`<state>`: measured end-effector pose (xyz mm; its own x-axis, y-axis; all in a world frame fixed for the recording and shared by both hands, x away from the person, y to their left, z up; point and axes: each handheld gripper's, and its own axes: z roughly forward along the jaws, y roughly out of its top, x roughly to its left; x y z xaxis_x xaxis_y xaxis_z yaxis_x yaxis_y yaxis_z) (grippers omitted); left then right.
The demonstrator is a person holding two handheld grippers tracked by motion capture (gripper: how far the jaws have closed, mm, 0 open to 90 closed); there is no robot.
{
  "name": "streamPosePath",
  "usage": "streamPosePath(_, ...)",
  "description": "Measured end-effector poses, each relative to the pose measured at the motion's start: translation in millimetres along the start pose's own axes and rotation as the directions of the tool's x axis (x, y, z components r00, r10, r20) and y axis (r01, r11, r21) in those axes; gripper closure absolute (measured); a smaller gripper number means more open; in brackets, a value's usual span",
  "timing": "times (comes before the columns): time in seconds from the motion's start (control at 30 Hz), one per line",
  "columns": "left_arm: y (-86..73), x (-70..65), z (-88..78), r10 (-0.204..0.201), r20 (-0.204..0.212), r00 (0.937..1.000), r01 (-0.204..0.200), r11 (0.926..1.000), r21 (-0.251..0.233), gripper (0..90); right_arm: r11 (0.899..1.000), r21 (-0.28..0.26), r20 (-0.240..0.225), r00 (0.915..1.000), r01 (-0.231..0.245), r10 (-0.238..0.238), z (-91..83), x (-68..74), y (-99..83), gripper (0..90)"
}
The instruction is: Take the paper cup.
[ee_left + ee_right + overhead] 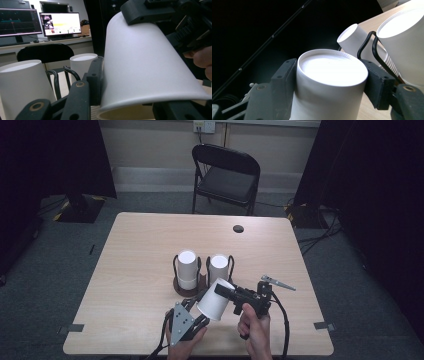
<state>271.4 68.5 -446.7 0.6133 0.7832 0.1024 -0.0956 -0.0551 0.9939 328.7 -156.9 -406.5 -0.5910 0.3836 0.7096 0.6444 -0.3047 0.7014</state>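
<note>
White cup [329,82] bottom between claws.

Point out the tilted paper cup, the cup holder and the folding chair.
tilted paper cup [214,300], high view, on its side wall.
cup holder [190,291], high view, on its brown base.
folding chair [226,182], high view, on its seat.

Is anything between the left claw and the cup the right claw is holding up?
Nothing visible. The left claw already straddles the rim end of the tilted paper cup, one pad against its wall; the right claw clamps its base end. The stacked cups in the holder stand behind.
</note>
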Motion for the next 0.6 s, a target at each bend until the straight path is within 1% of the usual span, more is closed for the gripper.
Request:
streamPosePath(0.07,-0.5,1.9,0.2,-0.006,-0.004,1.0,0.006,1.0,0.001,77.4,1.0,0.0,0.001,1.0,0.005,-0.005,-1.8,1.2,0.8,32.2)
streamPosePath(0.1,-0.8,2.5,0.5,-0.003,-0.003,1.0,0.003,1.0,0.002,79.5,1.0,0.008,0.021,0.9997,0.012,-0.012,-2.3,2.2,0.8,31.0)
streamPosePath(0.13,-1.3,3.2,0.6,-0.005,-0.001,1.0,0.005,0.9999,0.009,79.5,1.0,0.008,0.021,0.9997,0.012,-0.012,-2.3,2.2,0.8,31.0)
streamPosePath(0.17,-2.0,6.1,0.1,-0.018,0.011,0.9998,0.017,0.9997,0.017,83.1,1.0,0.01,0.043,0.9987,0.026,-0.026,-2.3,2.7,0.2,29.7)
streamPosePath(0.2,-2.0,6.1,0.1,-0.018,0.011,0.9998,0.017,0.9997,0.017,83.5,1.0,0.01,0.043,0.9987,0.026,-0.026,-2.3,2.7,0.2,29.7)
streamPosePath(0.23,-2.1,7.1,-0.3,-0.031,0.017,0.9994,0.031,0.9994,0.015,83.5,0.999,0.01,0.053,0.998,0.034,-0.034,-2.2,2.6,-0.1,29.3)
streamPosePath(0.27,-1.6,8.5,-1.3,-0.028,0.023,0.9994,0.027,0.9995,0.019,84.0,0.999,0.011,0.057,0.9976,0.039,-0.039,-2.0,2.2,-0.3,28.9)
streamPosePath(0.3,-1.0,10.3,-2.0,-0.039,0.039,0.9985,0.039,0.9992,0.013,84.7,0.999,0.006,0.057,0.9974,0.043,-0.044,-1.5,0.9,-0.6,28.3)
streamPosePath(0.33,-1.0,10.3,-2.0,-0.039,0.039,0.9985,0.039,0.9992,0.013,85.0,0.999,0.006,0.057,0.9974,0.043,-0.044,-1.5,0.9,-0.6,28.3)
streamPosePath(0.37,-1.0,11.1,-2.1,-0.049,0.05,0.9976,0.048,0.9987,0.016,85.3,0.998,-0.004,0.068,0.9961,0.058,-0.057,-1.6,1.3,-0.4,27.9)
streamPosePath(0.4,-1.1,12.1,-1.8,-0.059,0.073,0.9955,0.058,0.9981,0.019,85.6,0.998,-0.004,0.071,0.9955,0.063,-0.063,-1.6,1.8,-0.3,27.7)
streamPosePath(0.43,-1.1,12.1,-1.8,-0.059,0.073,0.9955,0.058,0.9981,0.019,85.9,0.998,-0.004,0.071,0.9955,0.063,-0.063,-1.6,1.8,-0.3,27.7)
streamPosePath(0.53,-1.1,14.3,-1.6,-0.077,0.109,0.9911,0.074,0.9968,0.032,86.4,0.996,-0.002,0.088,0.9924,0.086,-0.086,-2.8,2.1,0.2,27.3)
streamPosePath(0.57,-0.8,15.5,-1.4,-0.078,0.118,0.99,0.073,0.9964,0.042,86.6,0.996,-0.002,0.092,0.9915,0.092,-0.092,-3.1,1.8,0.2,27.2)
streamPosePath(0.6,0.1,17.9,-1.7,-0.066,0.12,0.9905,0.059,0.9964,0.06,86.8,0.994,0.0,0.096,0.9896,0.108,-0.108,-4.4,1.9,-0.1,27.1)
